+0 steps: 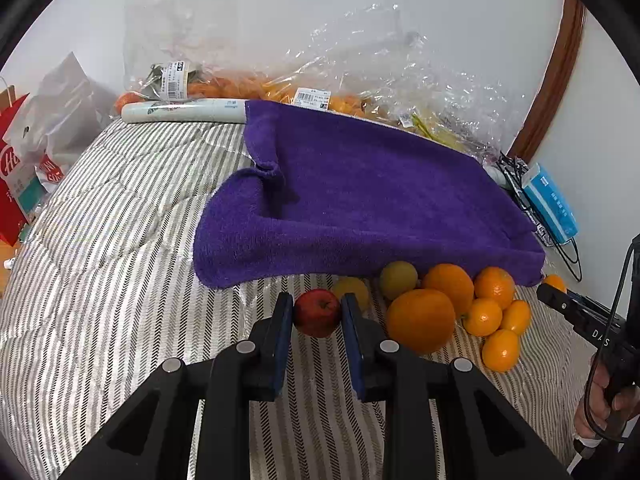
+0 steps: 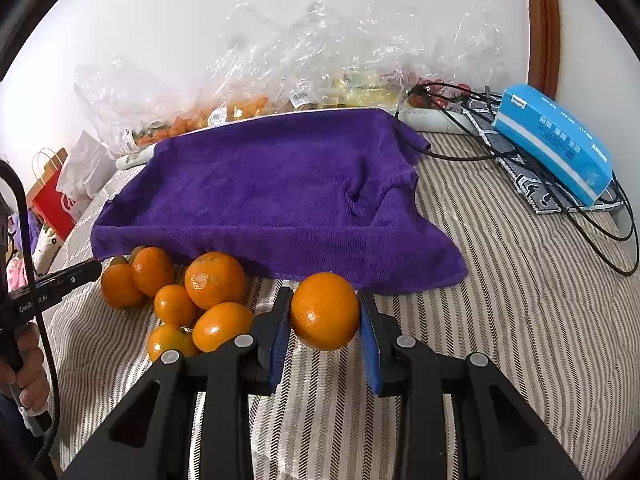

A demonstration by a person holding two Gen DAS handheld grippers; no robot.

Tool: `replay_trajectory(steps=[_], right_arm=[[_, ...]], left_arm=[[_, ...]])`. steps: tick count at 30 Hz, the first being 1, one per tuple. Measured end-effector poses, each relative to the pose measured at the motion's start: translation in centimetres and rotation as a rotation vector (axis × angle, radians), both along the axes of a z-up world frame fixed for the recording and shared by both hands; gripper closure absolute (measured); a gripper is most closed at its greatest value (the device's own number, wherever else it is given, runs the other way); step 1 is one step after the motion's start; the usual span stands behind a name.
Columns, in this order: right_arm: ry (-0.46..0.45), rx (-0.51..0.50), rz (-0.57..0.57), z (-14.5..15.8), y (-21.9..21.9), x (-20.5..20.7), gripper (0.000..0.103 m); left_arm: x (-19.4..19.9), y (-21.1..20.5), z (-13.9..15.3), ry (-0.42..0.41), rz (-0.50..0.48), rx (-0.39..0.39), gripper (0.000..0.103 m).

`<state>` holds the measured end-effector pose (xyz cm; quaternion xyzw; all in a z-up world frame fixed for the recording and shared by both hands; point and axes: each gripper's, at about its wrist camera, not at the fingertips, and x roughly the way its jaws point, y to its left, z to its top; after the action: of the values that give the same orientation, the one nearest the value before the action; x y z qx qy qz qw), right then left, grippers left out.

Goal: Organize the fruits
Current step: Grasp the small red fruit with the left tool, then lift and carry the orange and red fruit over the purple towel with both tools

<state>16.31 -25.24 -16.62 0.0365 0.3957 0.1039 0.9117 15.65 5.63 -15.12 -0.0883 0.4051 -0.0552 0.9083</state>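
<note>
Left wrist view: left gripper (image 1: 317,312) closed against round red apple (image 1: 317,313) on striped quilt (image 1: 120,280). Right gripper (image 2: 325,314) brackets large round orange (image 2: 325,311), contact unclear. Pick step; next, lift onto purple terry towel (image 1: 360,200).

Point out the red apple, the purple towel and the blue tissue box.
red apple (image 1: 317,312): left wrist view, middle of its red skin between the fingers.
purple towel (image 2: 280,192): right wrist view, flat middle of the cloth.
blue tissue box (image 2: 554,142): right wrist view, its long blue side face.

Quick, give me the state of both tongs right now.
Left tongs: shut on the red apple.
Right tongs: shut on a large orange.
</note>
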Motion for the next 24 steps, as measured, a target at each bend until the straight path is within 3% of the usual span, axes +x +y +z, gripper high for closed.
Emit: replay_trajectory(steps=[12, 20, 24], right_arm=[[-0.085, -0.021, -0.005, 4.0, 0.0, -0.7, 0.071], [-0.151, -0.016, -0.003, 7.6, 0.4, 1.2, 0.071], [-0.165, -0.008, 0.033, 8.9, 1.1, 2.7, 0.071]], left_arm=[[-0.2, 0.3, 3.9, -0.069, 0.03, 0.001, 0.079], [1.1, 1.1, 8.3, -0.14, 0.051, 0.023, 0.079], [2.3, 1.5, 9.1, -0.147, 0.066, 0.02, 0.079]])
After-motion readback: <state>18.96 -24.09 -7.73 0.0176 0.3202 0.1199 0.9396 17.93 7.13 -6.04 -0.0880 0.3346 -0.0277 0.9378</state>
